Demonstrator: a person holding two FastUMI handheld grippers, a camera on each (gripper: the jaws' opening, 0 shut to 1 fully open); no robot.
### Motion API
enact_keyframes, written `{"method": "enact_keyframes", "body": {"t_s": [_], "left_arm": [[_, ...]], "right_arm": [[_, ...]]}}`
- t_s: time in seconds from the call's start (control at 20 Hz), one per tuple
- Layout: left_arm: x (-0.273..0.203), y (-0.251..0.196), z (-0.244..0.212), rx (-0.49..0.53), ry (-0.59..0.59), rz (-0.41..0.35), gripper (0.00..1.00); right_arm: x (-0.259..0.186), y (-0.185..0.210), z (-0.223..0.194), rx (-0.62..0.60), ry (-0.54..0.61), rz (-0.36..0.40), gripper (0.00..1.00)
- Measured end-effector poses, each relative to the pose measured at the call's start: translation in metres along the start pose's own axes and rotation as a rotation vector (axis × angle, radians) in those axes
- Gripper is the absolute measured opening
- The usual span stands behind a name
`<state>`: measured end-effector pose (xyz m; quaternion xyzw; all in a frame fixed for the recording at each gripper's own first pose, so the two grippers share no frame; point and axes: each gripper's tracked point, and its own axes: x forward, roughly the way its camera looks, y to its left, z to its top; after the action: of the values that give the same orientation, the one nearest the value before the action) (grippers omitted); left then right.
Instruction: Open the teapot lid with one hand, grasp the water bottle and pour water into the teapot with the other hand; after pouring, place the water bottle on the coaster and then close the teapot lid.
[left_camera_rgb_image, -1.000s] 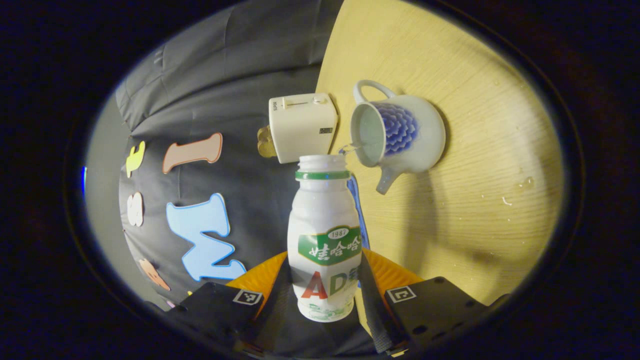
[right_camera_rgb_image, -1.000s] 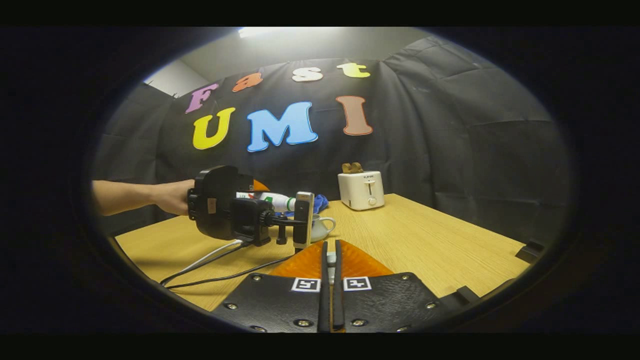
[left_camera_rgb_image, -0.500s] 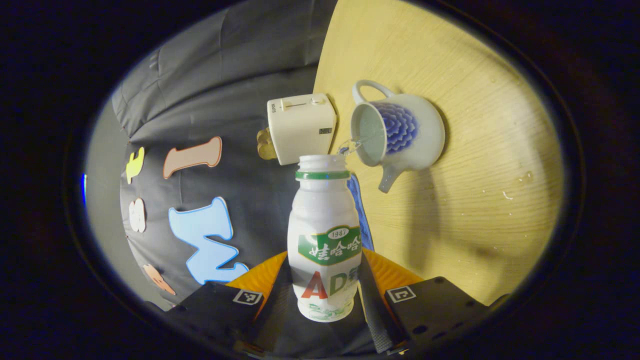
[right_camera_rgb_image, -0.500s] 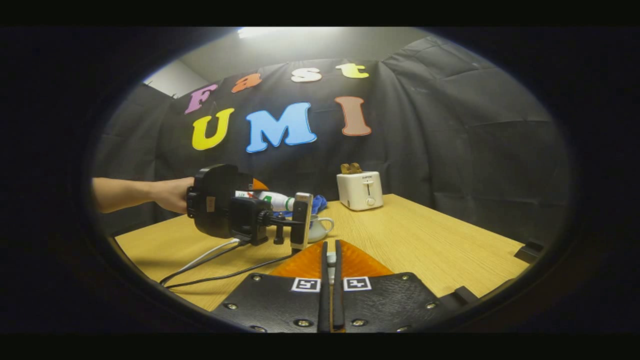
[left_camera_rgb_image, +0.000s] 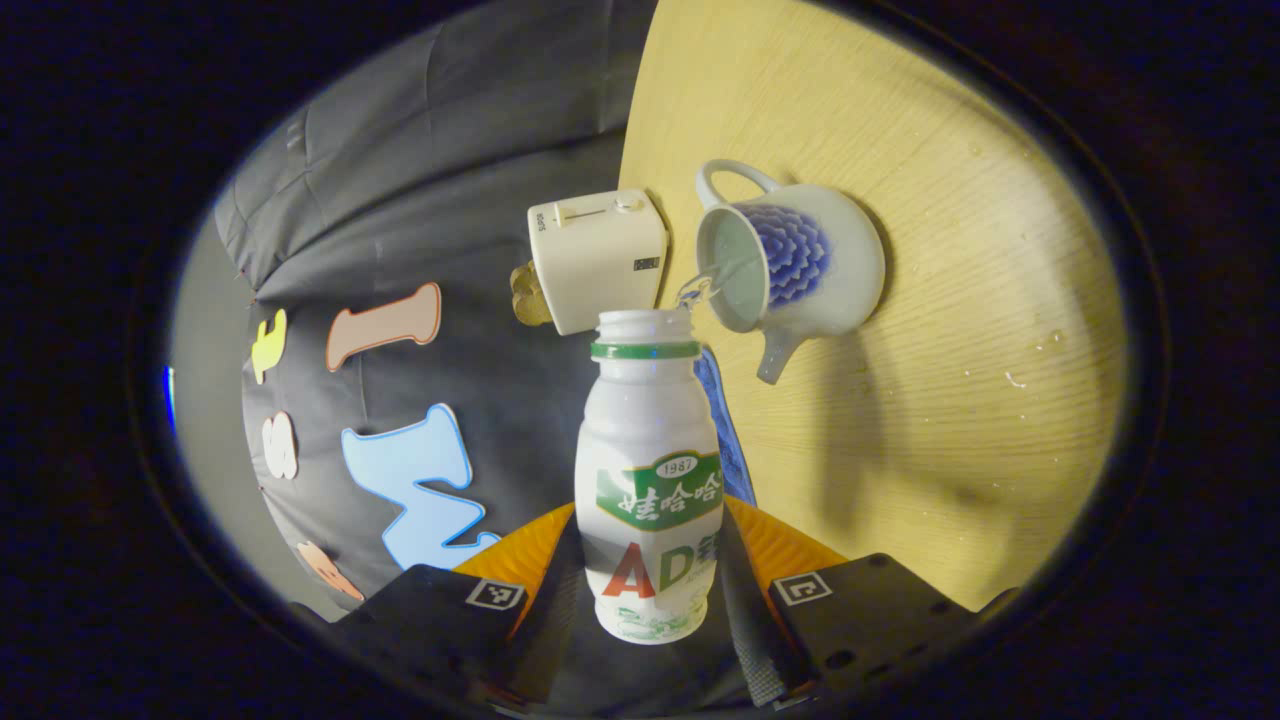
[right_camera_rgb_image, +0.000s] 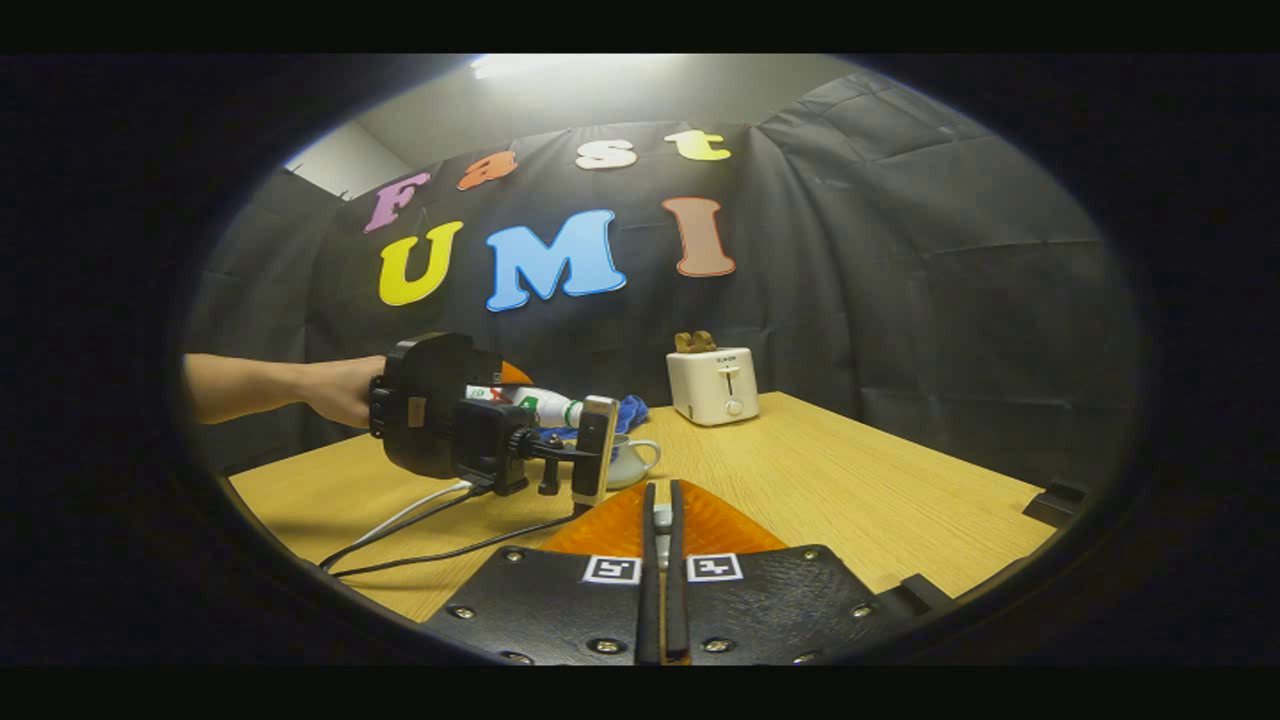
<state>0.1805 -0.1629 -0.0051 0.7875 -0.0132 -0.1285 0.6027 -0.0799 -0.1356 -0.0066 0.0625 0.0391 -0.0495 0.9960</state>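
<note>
Between the fingers of the left gripper (left_camera_rgb_image: 652, 600), the water bottle (left_camera_rgb_image: 650, 480) is clamped at its lower body and tipped on its side, mouth just beside the open teapot (left_camera_rgb_image: 800, 265) on the table (left_camera_rgb_image: 950, 400), water running in. Right gripper (right_camera_rgb_image: 660, 540): jaws nearly closed on something small, hard to identify.

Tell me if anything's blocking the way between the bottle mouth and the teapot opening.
Nothing visible. The water bottle, held in the left gripper, has its mouth beside the lidless teapot rim, with water bridging the gap.
</note>
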Motion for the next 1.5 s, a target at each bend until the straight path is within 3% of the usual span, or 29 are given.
{"method": "enact_keyframes", "body": {"t_s": [0.2,0.25,0.85,0.9,0.95,1.0,1.1,1.15,1.2,1.25,1.5], "left_arm": [[-0.0008,-0.001,0.002,-0.001,-0.009,-0.008,0.82],[-0.0005,-0.0016,0.002,-0.003,-0.01,-0.015,0.75],[0.0007,0.0021,0.0,0.052,-0.011,-0.01,0.76],[0.0002,0.0012,0.0008,0.057,-0.013,-0.01,0.82],[0.0003,0.0003,0.0007,0.062,-0.016,-0.013,0.82],[0.0003,0.0022,0.0008,0.07,-0.017,-0.014,0.76],[-0.0003,0.0037,0.0027,0.086,-0.022,-0.008,0.75],[-0.0009,0.003,0.0033,0.092,-0.024,-0.008,0.82],[-0.0016,0.0036,0.0044,0.096,-0.028,-0.005,0.82],[-0.0023,0.0033,0.0055,0.101,-0.03,-0.006,0.75],[-0.002,0.0045,0.0062,0.135,-0.026,-0.003,0.75]], "right_arm": [[0.0004,0.0018,0.0007,-0.002,0.002,0.006,0.0],[0.0004,0.0021,0.001,-0.003,0.002,0.007,0.02],[0.0011,0.0023,0.0011,-0.009,0.0,0.007,0.02],[0.0004,0.0005,0.0028,-0.016,-0.007,0.0,0.02],[-0.0003,0.0004,0.0054,-0.022,-0.015,-0.003,0.02],[-0.0012,0.0007,0.0065,-0.025,-0.021,-0.004,0.02],[-0.0022,0.0012,0.0081,-0.03,-0.03,-0.004,0.02],[-0.0025,0.0014,0.0083,-0.035,-0.03,-0.004,0.02],[-0.002,0.0009,0.0069,-0.038,-0.029,-0.004,0.02],[-0.0017,0.0005,0.0073,-0.038,-0.028,-0.003,0.02],[-0.0017,-0.0003,0.0052,-0.034,-0.024,-0.003,0.02]]}}
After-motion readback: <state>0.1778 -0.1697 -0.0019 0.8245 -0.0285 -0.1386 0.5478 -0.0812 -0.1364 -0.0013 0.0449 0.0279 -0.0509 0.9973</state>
